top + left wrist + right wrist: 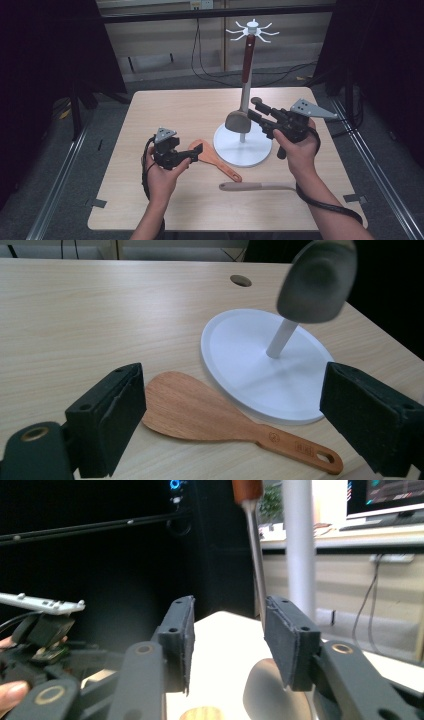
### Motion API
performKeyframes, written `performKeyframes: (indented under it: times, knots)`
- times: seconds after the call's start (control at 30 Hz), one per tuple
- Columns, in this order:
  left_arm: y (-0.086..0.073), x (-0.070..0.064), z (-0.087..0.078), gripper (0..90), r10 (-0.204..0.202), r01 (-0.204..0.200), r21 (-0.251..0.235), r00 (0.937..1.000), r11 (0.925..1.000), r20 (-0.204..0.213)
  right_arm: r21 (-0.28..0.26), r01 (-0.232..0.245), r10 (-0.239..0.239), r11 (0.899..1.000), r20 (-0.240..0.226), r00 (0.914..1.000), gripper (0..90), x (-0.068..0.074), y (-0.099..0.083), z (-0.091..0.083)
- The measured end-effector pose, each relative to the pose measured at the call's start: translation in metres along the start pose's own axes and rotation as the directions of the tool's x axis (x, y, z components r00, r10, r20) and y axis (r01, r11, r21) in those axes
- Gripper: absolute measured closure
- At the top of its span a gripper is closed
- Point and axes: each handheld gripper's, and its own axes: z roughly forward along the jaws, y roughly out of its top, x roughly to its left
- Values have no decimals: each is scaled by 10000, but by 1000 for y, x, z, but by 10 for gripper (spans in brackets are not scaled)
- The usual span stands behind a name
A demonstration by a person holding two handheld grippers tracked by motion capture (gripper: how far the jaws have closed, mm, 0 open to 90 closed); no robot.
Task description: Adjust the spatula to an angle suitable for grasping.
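1. We see a light wooden counter (200, 107) carrying a white rack with a round base (243, 145), an upright pole and a ring of hooks (252, 30) at the top.
2. A spatula with a grey head (237, 121) and a red-brown handle (248, 57) hangs from one of those hooks; its head sits low, just above the base and beside the pole.
3. Our right claw (255, 110) is held above the right part of the base, just beside the hanging spatula's head. In the right gripper view its jaws stand moderately apart and hold nothing; the spatula's thin metal shank (257, 565) rises beyond the gap, near the right-hand pad, and we cannot tell whether it touches.
4. Our left claw (196, 151) is held low over the counter, left of the base. In the left gripper view its jaws are spread wide and empty.
5. A flat wooden rice paddle (210, 417) lies on the counter between those wide jaws, its blade toward the left claw and its handle running along the base's near rim, just beside it.
6. A third utensil with a pale beige handle (257, 187) lies flat on the counter nearer to us, below the base and just beside the paddle's handle end.
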Motion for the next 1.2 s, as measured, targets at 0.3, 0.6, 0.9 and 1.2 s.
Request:
performKeyframes:
  times: [0.3, 0.6, 0.9, 1.2]
  knots:
    - [-1, 1, 1, 112, -49, 49, 5, 10000, 10000, -38, -675, 358, -303, 9971, 809, 9963, 785, -1, 17, -1]
    - [-2, 2, 1, 112, -50, 50, 102, 10000, 9999, -22, -1113, 967, -749, 9891, 1858, 9797, 900, 6, 35, 2]
    - [-1, 2, 1, 112, -50, 49, 79, 10000, 10000, 7, -1702, 1148, -697, 9787, 2502, 9657, 900, 8, 63, 10]
    - [1, 2, 2, 112, -43, 43, 47, 10000, 10000, 15, -2349, 1180, -459, 9648, 2912, 9556, 900, 7, 81, 15]
